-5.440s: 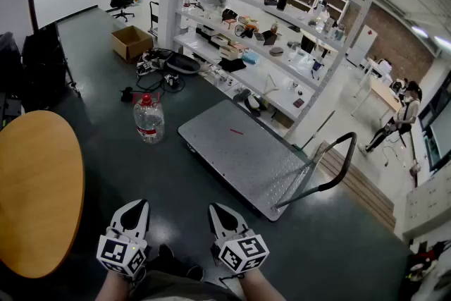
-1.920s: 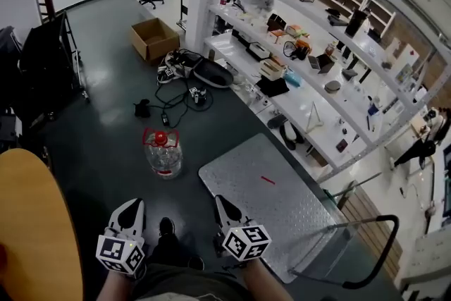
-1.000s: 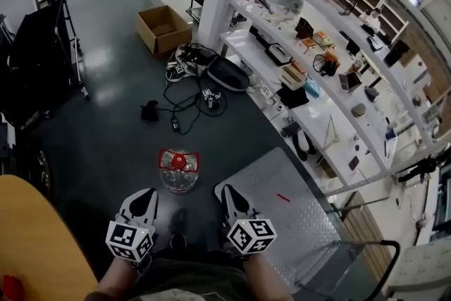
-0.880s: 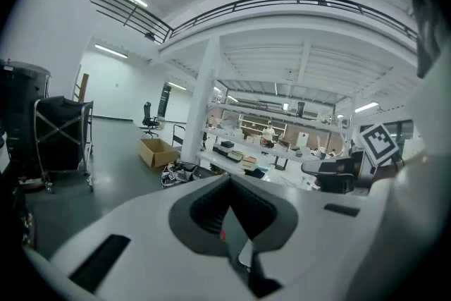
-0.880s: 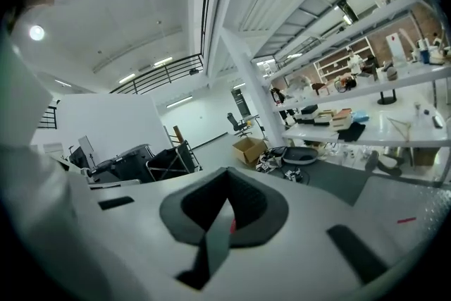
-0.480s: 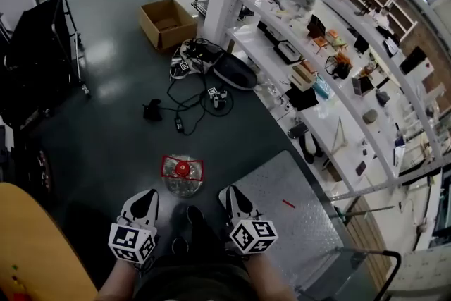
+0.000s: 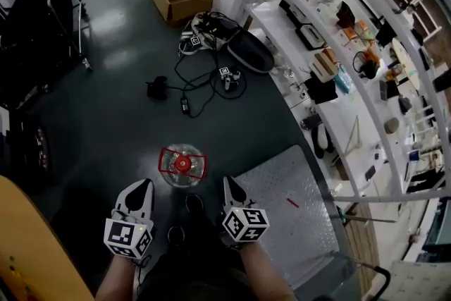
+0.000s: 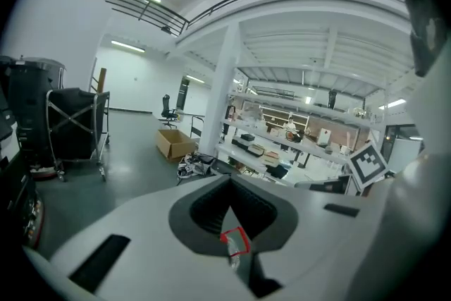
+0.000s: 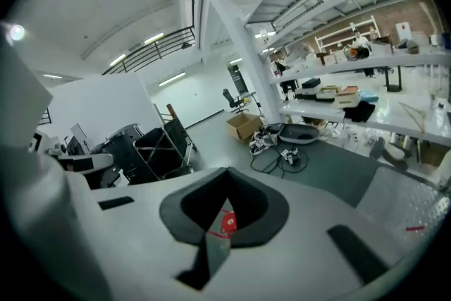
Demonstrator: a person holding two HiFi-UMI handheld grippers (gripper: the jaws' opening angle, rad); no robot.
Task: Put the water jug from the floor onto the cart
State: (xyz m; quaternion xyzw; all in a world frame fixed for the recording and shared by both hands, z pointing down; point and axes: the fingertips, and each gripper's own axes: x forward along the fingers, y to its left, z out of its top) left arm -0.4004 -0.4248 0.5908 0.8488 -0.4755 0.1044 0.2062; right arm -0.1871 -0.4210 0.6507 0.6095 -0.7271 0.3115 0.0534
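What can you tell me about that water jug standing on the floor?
The water jug is a clear plastic bottle with a red cap and a red carrying handle framing its neck. Seen from above, it stands upright on the dark floor, just left of the cart corner and apart from it. Only the floor touches it; the left gripper and right gripper sit short of it, one to each side.

White left claw (image 7: 145, 182), right claw (image 7: 227, 180), black-patterned marker cubes (image 7: 127, 237), perhaps dark trousers (image 7: 189, 277).
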